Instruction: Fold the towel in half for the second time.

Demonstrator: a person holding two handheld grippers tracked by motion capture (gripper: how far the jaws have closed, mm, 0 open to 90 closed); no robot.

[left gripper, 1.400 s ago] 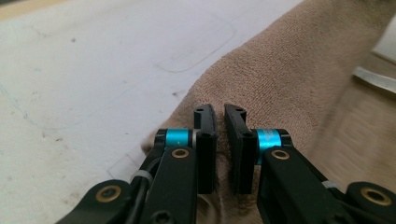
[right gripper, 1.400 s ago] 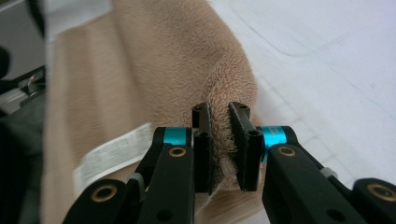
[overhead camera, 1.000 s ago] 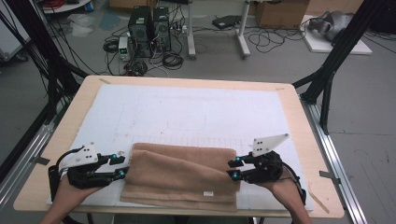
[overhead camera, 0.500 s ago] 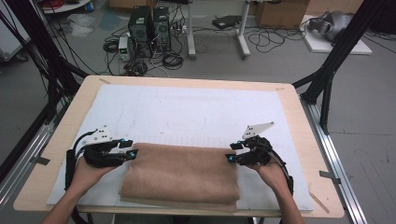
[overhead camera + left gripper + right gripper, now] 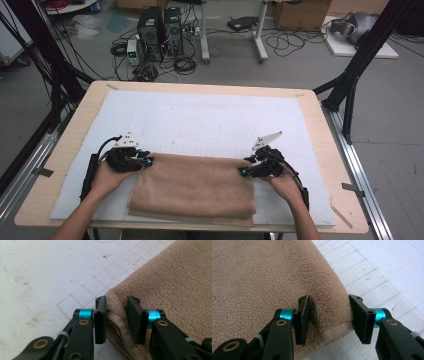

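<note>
Folding looks to be the work in hand, and it is partly done: the towel (image 5: 195, 187) lies as a doubled tan band across the near part of the white mat (image 5: 210, 115) on the tabletop (image 5: 320, 125), its long sides running left to right and layered edges showing along its near side. At least one fold is therefore made, and the stack sits fairly square, with only slight unevenness along the front.

What is under way now is the grip for a further move. The left hand-held gripper (image 5: 148, 161) is at the far left corner, and its jaws have just been closing; in the left gripper view the hemmed corner is bunched between the two pads, so I judge it clenched on the cloth. The right hand-held gripper (image 5: 244, 170) is at the far right corner, and its jaws have likewise been closing with the corner between them. In the right gripper view the pads bracket the thick fold without clearly squeezing it, so it seems not yet tight, though the deep pile makes that hard to read.

Left to do, as I judge it: secure the right corner, lift both far corners together, carry them over for the next fold, then smooth and square the bundle
</note>
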